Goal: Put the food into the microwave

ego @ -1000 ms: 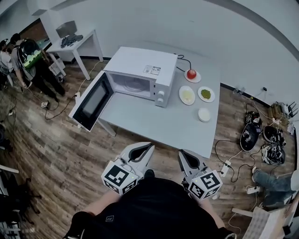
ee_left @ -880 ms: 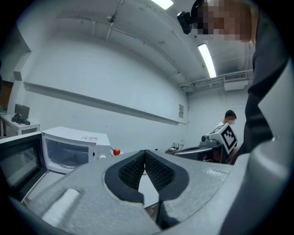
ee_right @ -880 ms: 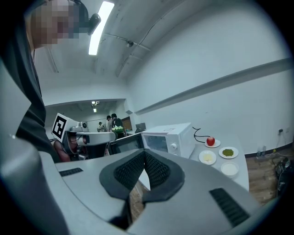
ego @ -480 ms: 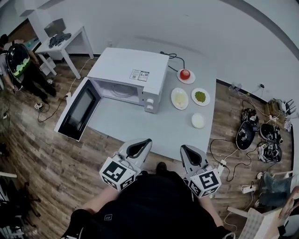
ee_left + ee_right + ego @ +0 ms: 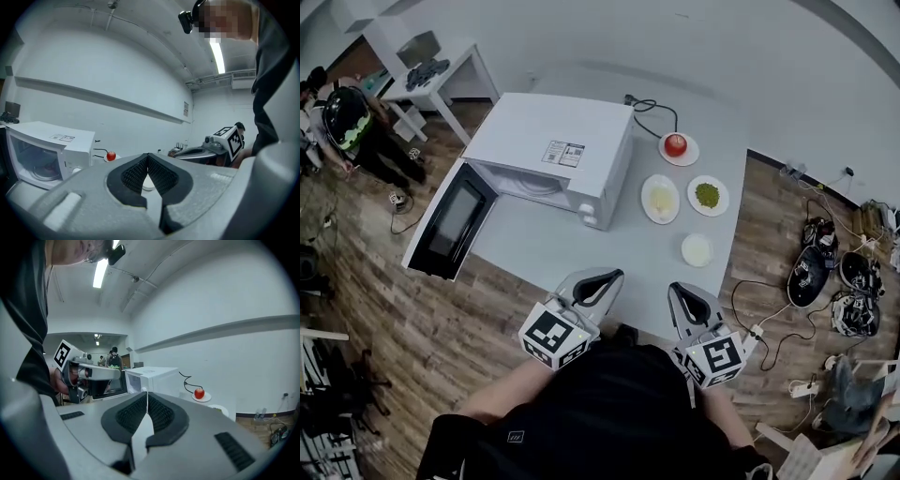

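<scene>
Both grippers have come forward with the person since a second ago. Then they hung over the floor, short of the counter [image 5: 581, 246]; now the tips of the left gripper [image 5: 607, 278] and the right gripper [image 5: 682, 289] reach its near edge. The counter and everything on it has kept its layout.

Each gripper's own view shows its jaws closed, the ribbed pads meeting at the tip, and neither holds anything. Through the narrow gap under the left pads only a white dish far behind shows.

The microwave [image 5: 553, 145] stands at the left of the counter with its door [image 5: 450, 220] swung wide open to the left. None of the food is inside yet. It all sits to the right of the microwave: a red fruit [image 5: 675, 144] on a plate at the back, a plate of pale yellow food [image 5: 661, 198] just beside the microwave's control side, a plate of green food [image 5: 707, 194] next to that, and a small white dish [image 5: 697, 249] nearest the person.

The food lies ahead of the right gripper, and the small white dish is almost in line with its jaws, so that hand looks better placed for a pickup. The left gripper is nearer the microwave's mouth. Anything picked up would have to travel left to go in. The plates are round, so no approach angle is favoured.
</scene>
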Tool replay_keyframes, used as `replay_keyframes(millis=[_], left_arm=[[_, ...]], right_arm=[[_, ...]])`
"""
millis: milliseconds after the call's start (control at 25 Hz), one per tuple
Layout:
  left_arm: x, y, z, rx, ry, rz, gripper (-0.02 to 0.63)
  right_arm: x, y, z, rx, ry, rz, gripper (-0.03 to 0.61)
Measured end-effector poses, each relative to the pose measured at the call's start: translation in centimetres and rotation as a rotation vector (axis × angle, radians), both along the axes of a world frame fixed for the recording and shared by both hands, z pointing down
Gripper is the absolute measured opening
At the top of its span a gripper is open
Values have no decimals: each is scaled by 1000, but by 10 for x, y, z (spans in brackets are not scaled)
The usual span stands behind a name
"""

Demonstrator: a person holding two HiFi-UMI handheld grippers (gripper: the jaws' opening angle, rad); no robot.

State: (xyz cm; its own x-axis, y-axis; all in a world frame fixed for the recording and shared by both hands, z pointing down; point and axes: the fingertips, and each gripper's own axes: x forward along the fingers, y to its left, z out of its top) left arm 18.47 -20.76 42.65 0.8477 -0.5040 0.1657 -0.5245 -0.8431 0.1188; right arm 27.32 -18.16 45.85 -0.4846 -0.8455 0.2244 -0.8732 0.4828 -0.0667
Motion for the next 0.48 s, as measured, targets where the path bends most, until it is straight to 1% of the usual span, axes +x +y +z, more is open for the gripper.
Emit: replay_keyframes(millis=[200,360,400,480], left_arm=[[27,-12,19,-30,-26,24,8],[36,-28,37,-47,-62,39,8],[37,-32,42,-49,-74,40,8],[35,-41,51,-58,-92,36,8]], right_arm=[[34,-23,50,-84,106,57,18],[63,-40,86,-141,251,89,18],[69,-43,91,-151,272,95,18],[75,-53,97,-169,283,100,20]])
